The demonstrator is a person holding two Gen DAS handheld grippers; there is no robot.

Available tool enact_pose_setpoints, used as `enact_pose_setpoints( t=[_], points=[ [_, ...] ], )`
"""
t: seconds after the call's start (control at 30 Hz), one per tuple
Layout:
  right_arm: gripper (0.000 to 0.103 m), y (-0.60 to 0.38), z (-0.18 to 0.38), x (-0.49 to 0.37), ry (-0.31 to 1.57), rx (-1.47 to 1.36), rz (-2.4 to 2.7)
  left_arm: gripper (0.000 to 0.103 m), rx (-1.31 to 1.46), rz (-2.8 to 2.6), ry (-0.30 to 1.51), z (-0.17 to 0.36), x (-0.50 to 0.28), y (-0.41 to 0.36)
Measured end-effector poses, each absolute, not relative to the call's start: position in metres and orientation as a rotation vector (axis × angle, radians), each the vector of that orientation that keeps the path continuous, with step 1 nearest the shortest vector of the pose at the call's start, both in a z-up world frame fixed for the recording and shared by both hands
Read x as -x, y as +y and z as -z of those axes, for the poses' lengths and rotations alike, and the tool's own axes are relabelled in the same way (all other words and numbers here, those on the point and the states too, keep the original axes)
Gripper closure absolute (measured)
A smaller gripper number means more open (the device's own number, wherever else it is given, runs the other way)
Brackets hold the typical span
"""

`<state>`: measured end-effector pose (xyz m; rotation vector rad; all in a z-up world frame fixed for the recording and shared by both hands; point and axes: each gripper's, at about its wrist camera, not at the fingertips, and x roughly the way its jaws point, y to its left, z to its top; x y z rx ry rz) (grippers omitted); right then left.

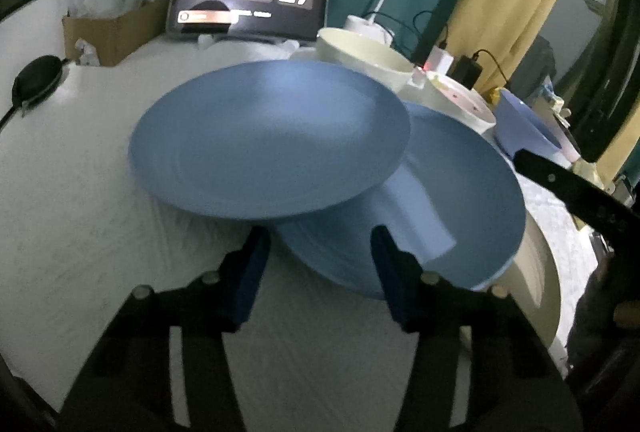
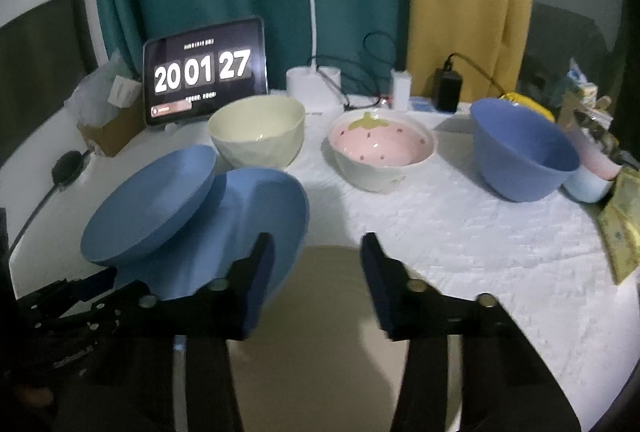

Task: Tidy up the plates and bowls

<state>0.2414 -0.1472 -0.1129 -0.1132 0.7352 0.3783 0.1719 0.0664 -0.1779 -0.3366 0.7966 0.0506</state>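
A blue plate [image 1: 264, 144] lies tilted, its right edge resting on a second blue plate [image 1: 460, 200]; both show in the right wrist view, the upper [image 2: 148, 204] and the lower [image 2: 264, 208]. My left gripper [image 1: 320, 268] is open just in front of them, holding nothing. My right gripper [image 2: 318, 276] is open above a cream plate [image 2: 332, 332], whose edge shows in the left wrist view [image 1: 536, 284]. A cream bowl [image 2: 256, 136], a strawberry bowl [image 2: 380, 148] and a blue bowl [image 2: 520, 152] stand behind.
A tablet clock [image 2: 204, 72], a cardboard box [image 2: 108, 128], a lamp base [image 2: 314, 88] and chargers [image 2: 446, 88] line the back of the white table [image 2: 460, 232]. Clutter [image 2: 616, 216] sits at the right edge.
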Motion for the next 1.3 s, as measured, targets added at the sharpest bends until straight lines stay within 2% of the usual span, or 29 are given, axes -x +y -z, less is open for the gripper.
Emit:
enact_pose_setpoints(
  t=[0.2, 0.27, 0.33, 0.43, 0.6, 1.3],
  points=[
    [0.07, -0.136, 0.123, -0.255, 0.781, 0.104, -0.403, 0.05, 0.392, -0.051, 0.828, 0.183, -0.177, 0.076],
    [0.08, -0.134, 0.128, -0.259, 0.804, 0.099, -0.408, 0.05, 0.401, -0.045, 0.831, 0.184, -0.178, 0.076],
    [0.084, -0.131, 0.131, -0.26, 0.82, 0.097, -0.414, 0.05, 0.405, -0.04, 0.823, 0.184, -0.178, 0.076],
    [0.084, -0.129, 0.132, -0.259, 0.821, 0.104, -0.405, 0.055, 0.401, -0.048, 0.819, 0.182, -0.178, 0.074],
    [0.087, -0.13, 0.125, -0.252, 0.801, 0.103, -0.399, 0.071, 0.425, -0.063, 0.834, 0.185, -0.177, 0.079],
    [0.09, -0.174, 0.09, -0.196, 0.698, 0.12, -0.293, 0.073, 0.383, 0.067, 0.836, 0.168, -0.148, 0.032]
  ],
)
